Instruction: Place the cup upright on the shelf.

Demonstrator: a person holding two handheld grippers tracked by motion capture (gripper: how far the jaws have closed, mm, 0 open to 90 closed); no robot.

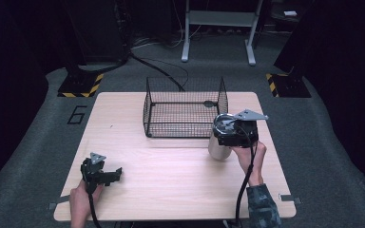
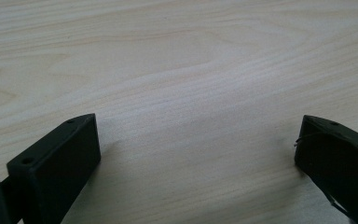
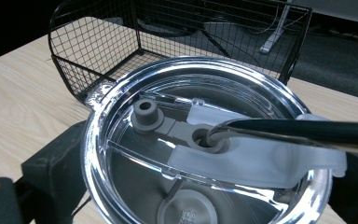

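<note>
The right claw (image 1: 228, 135) is clamped around a steel tumbler (image 1: 217, 148) with a clear lid (image 3: 205, 140), which stands on the bench (image 1: 171, 166) just beside the wire basket's (image 1: 185, 108) near right corner. The left claw (image 1: 116, 172) rests low over bare wood at the near left, its jaws wide apart.

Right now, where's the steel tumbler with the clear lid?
High view: the steel tumbler with the clear lid stands right of centre on the wooden table, gripped by the right gripper, beside the black wire basket.

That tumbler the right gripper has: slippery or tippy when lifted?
The tumbler looks like smooth metal, so probably slippery. It is tall and narrow, likely tippy if pushed high up. The straw through the clear lid may shift.
</note>
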